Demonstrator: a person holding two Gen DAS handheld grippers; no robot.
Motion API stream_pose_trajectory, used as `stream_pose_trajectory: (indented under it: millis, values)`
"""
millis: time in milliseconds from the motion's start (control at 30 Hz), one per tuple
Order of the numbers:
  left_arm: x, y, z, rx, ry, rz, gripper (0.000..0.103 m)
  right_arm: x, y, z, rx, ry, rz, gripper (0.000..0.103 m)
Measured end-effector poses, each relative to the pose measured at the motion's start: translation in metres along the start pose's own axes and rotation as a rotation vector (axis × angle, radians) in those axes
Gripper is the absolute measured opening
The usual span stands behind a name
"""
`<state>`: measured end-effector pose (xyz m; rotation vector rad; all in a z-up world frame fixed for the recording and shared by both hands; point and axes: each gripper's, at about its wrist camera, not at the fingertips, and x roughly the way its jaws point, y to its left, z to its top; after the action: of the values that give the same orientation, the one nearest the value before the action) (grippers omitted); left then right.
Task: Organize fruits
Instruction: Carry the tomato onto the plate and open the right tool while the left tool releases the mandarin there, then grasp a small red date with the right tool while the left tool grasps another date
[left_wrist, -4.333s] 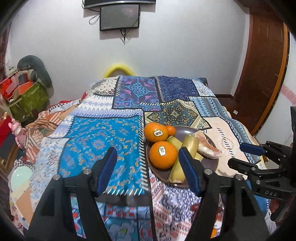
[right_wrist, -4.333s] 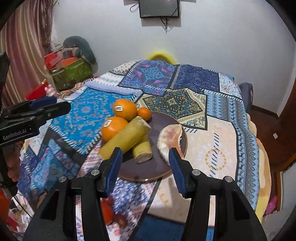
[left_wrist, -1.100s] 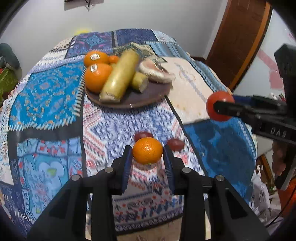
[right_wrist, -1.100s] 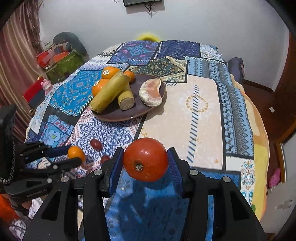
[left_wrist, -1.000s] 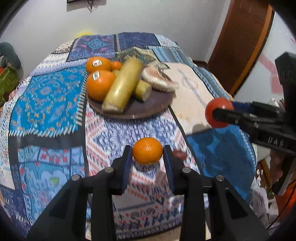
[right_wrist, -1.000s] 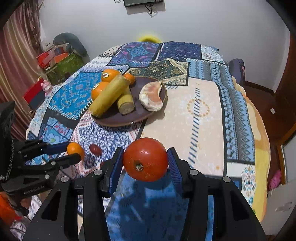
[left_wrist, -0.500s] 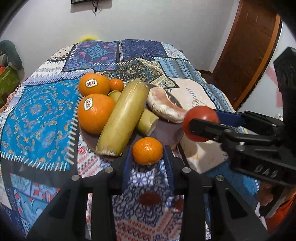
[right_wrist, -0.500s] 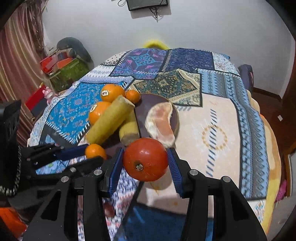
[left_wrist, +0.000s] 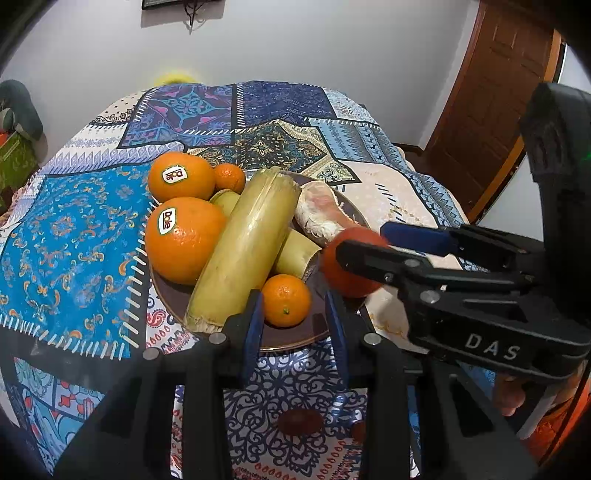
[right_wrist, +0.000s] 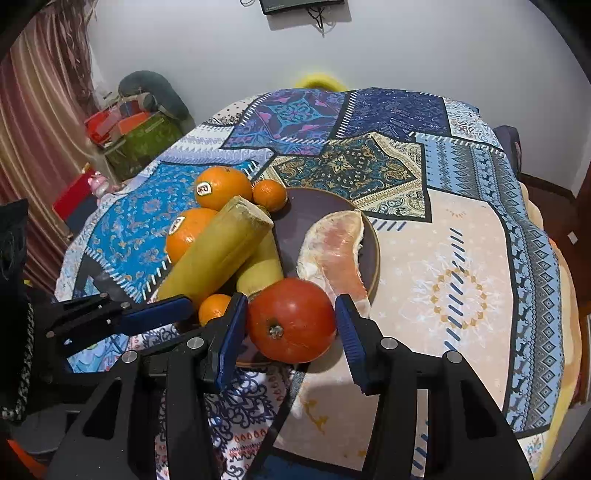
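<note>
Left gripper (left_wrist: 293, 321) is releasing the mandarin (left_wrist: 286, 300) onto the plate (left_wrist: 295, 338), jaws apart. Right gripper (right_wrist: 291, 332) is loosening around the tomato (right_wrist: 291, 319) at the rim; two dark fruits (left_wrist: 300, 422) are waiting on the cloth.

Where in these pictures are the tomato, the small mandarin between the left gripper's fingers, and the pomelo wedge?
tomato (right_wrist: 291, 319), right wrist view, middle of its red skin.
small mandarin (left_wrist: 286, 300), left wrist view, centre of its peel.
pomelo wedge (right_wrist: 334, 251), right wrist view, pink flesh.
</note>
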<state>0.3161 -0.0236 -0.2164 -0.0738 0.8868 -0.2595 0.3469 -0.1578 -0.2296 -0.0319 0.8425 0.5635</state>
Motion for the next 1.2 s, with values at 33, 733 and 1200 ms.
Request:
stream_pose_trajectory:
  millis: [33, 733, 1200]
  values:
    - [-0.001, 0.0, 0.0, -0.001, 0.0, 0.0, 0.034, -0.003, 0.001, 0.0, -0.004, -0.01, -0.004, 0.046]
    - [-0.087, 0.004, -0.026, 0.026, -0.045, 0.058, 0.034, -0.062, 0.031, -0.025, -0.069, -0.036, -0.072, 0.049]
    - [-0.088, 0.016, -0.072, 0.015, 0.062, 0.052, 0.041, -0.046, 0.053, -0.069, -0.108, 0.075, -0.052, 0.05]
